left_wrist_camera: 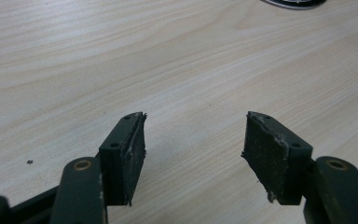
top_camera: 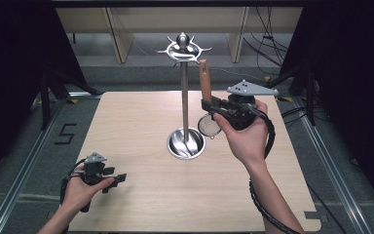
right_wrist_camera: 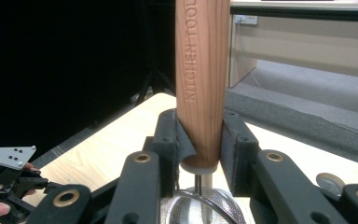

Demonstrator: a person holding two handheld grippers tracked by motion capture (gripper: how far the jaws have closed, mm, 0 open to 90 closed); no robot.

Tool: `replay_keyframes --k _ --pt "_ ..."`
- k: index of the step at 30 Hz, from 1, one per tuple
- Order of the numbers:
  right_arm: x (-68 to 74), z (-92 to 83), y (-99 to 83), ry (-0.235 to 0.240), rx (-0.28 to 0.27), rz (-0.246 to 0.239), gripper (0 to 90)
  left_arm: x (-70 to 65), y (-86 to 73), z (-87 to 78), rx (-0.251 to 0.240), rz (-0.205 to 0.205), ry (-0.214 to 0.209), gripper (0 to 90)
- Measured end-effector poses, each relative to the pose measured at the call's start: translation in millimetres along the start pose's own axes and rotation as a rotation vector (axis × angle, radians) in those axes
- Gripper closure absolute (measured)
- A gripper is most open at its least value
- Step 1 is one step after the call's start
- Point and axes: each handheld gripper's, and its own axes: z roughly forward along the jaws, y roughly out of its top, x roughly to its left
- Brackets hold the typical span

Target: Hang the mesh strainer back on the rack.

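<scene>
The strainer [top_camera: 209, 125], clamped at its wooden handle [right_wrist_camera: 202, 84] by the right claw [top_camera: 215, 108], should be lifted squarely toward a rack hook [top_camera: 203, 50] while the left claw [top_camera: 113, 178] rests wide open near the tabletop's [top_camera: 141, 204] front left corner.

One wooden-handled strainer [top_camera: 207, 105] is counted above the desk [top_camera: 141, 204], one metal hook stand [top_camera: 185, 97] near the desk's middle, and two tools: left tool [top_camera: 112, 179] and right tool [top_camera: 209, 108].
</scene>
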Motion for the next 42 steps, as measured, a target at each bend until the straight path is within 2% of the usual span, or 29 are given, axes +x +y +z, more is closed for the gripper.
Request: replay_keyframes --k 2,3,4,5,7,8,11,16,17,22,23,25,26,28,30,31,32,34,37,39,42 --pt "-0.1 0.4 0.1 0.001 0.005 0.004 71.1 0.0 -0.2 0.2 0.0 -0.001 0.0 37.6" --pt "-1.4 1.1 0.1 0.0 0.0 -0.016 71.1 -0.5 -0.4 0.1 -0.002 -0.001 0.005 37.7" --pt "-1.2 1.9 0.3 0.011 0.002 -0.005 71.1 -1.0 -0.3 -0.4 0.002 0.0 0.011 37.7" --pt "-0.7 2.0 0.4 0.012 0.009 0.001 71.1 -0.3 -0.3 0.5 0.003 -0.003 0.002 37.7" --pt "-1.7 3.1 0.6 0.008 0.004 -0.01 71.1 -1.1 -0.4 0.0 0.001 -0.001 0.011 37.7" --pt "-0.6 3.4 0.5 0.008 0.013 0.003 71.1 -1.0 -0.5 0.1 0.002 -0.003 0.01 37.7" --pt "-2.9 5.9 1.2 0.008 0.001 -0.021 71.1 -0.3 -0.8 1.2 0.004 -0.008 0.005 37.7" --pt "-2.2 8.7 2.3 0.014 0.012 0.003 71.2 -0.1 -0.9 1.4 0.006 -0.007 0.003 37.7" --pt "-3.5 9.7 2.7 0.013 0.005 -0.016 71.2 -0.1 -1.0 1.4 0.007 -0.008 0.005 37.7" --pt "-2.2 12.7 4.9 0.019 0.012 0.007 71.3 -0.4 -0.9 1.4 0.004 -0.011 -0.001 37.7" --pt "-3.5 13.9 5.3 0.019 0.004 -0.014 71.3 1.2 -0.6 -0.5 0.027 0.017 -0.005 37.7" --pt "-2.0 13.9 6.0 0.021 0.018 0.013 71.3 0.0 -0.9 1.1 0.008 -0.005 0.004 37.7" --pt "-4.0 15.4 6.3 0.021 0.006 -0.016 71.3 -0.2 -0.9 1.1 0.006 -0.006 0.004 37.7" --pt "-4.3 16.8 5.9 0.029 0.002 -0.014 71.3 -0.2 -1.0 1.2 0.005 -0.008 0.004 37.7" --pt "-4.5 16.0 6.1 0.017 0.013 -0.016 71.3 -0.2 -1.0 1.1 0.006 -0.004 0.003 37.7" --pt "-4.6 16.9 5.6 0.035 0.02 -0.006 71.3 -1.0 -1.0 0.8 0.003 -0.007 0.007 37.7" --pt "-4.6 16.9 5.6 0.035 0.02 -0.006 71.3 0.4 -0.6 -1.0 0.025 0.018 0.005 37.7" --pt "-5.6 17.2 5.8 0.032 0.023 -0.013 71.2 -0.2 -0.8 -0.6 0.02 0.012 0.005 37.7" --pt "-5.3 17.1 6.0 0.051 0.047 0.021 71.1 0.8 -0.6 -0.4 0.024 0.011 -0.007 37.7" --pt "-6.2 17.5 6.3 0.049 0.047 0.012 71.0 -0.2 -0.8 1.4 0.004 -0.009 0.004 37.7" --pt "-7.7 18.8 6.1 0.058 0.039 0.007 70.9 -0.3 -0.9 1.3 0.005 -0.008 0.003 37.7"
